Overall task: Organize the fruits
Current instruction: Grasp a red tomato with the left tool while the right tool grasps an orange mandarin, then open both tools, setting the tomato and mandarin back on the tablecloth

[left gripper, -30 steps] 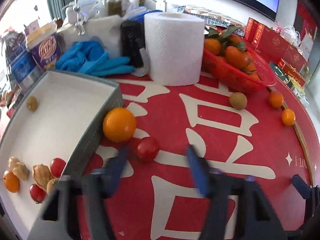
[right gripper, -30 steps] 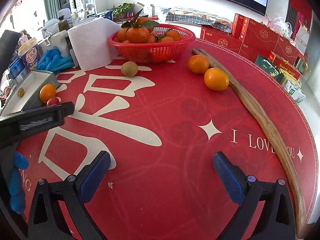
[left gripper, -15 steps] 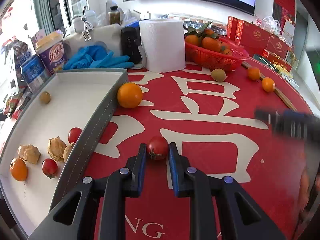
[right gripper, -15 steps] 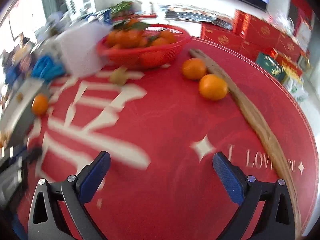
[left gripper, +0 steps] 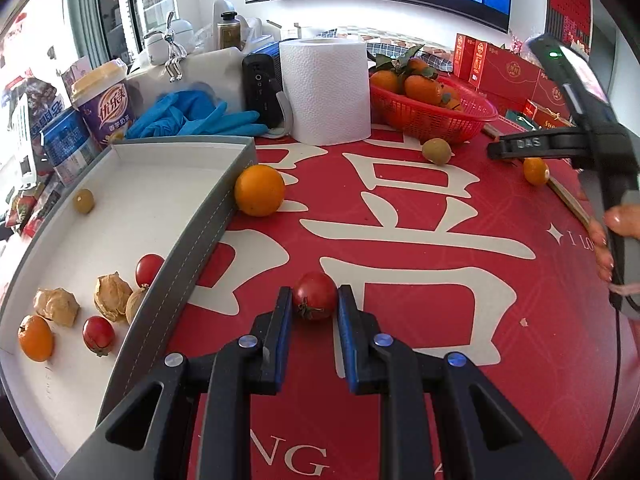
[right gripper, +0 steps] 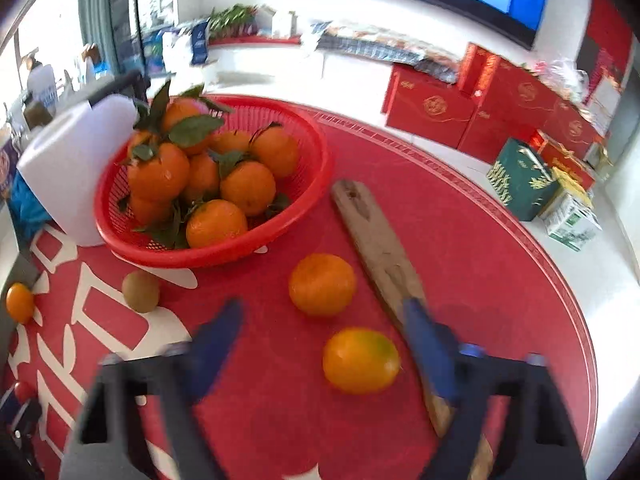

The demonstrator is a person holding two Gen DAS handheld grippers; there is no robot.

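Several small fruits already lie in the white cardboard tray [left gripper: 120,184]; left hand-held gripper [left gripper: 314,306] clamps a red cherry tomato [left gripper: 315,295] on the red tabletop [left gripper: 440,280], right hand-held gripper [right gripper: 328,344], half-open and empty, has just been closing around a loose yellow-orange citrus [right gripper: 361,361]; other oranges wait

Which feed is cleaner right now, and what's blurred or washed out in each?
Left wrist view: sharp; the small red cherry tomato between the left tool pads is crisp, only fisheye bending at the edges and a bright window at the upper left. Right wrist view: motion-blurred, the right tool fingers smeared, the red plastic basket soft, the background washed out.
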